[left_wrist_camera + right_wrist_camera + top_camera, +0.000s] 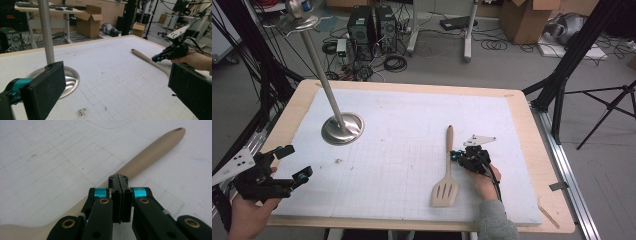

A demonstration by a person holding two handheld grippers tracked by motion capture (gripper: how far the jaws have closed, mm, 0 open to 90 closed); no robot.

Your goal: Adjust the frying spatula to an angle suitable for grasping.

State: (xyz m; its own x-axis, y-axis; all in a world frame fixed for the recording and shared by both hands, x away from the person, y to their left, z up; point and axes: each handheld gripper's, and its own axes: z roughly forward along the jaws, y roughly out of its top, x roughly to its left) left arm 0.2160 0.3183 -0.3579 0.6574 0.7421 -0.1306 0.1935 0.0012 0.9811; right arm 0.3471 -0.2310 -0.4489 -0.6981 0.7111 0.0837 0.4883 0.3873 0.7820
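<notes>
spatula: a wooden spatula [447, 172] lies flat on the white mat [412, 125]; it is just beside the right gripper [457, 156], on the side its tips point to; its slotted blade is near the person's edge of the table and its thin handle points away from the person
right gripper: its jaws are pressed tight together with nothing between them; in the right gripper view the closed tips [118, 182] sit over the middle of the handle [150, 147]; I cannot tell if they touch the wood
left gripper: the left gripper [292, 162] is wide open and holds nothing; it is well apart from the spatula, near the metal stand [343, 127]; in the left gripper view the spatula handle [147, 60] lies far in front, past its right-hand jaw
how it feels: it looks light, hard and stiff; it should not bend or break; the wood looks smooth, so it might slip a bit
where to grab: the handle is thin and lies low on the mat; I think the middle of the handle, right by the closed tips, is the best place; the jaws must open first and go down on both sides of it
watch out: the blade end looks wider and heavier, so a hold too near the far tip may let it tip down
</notes>
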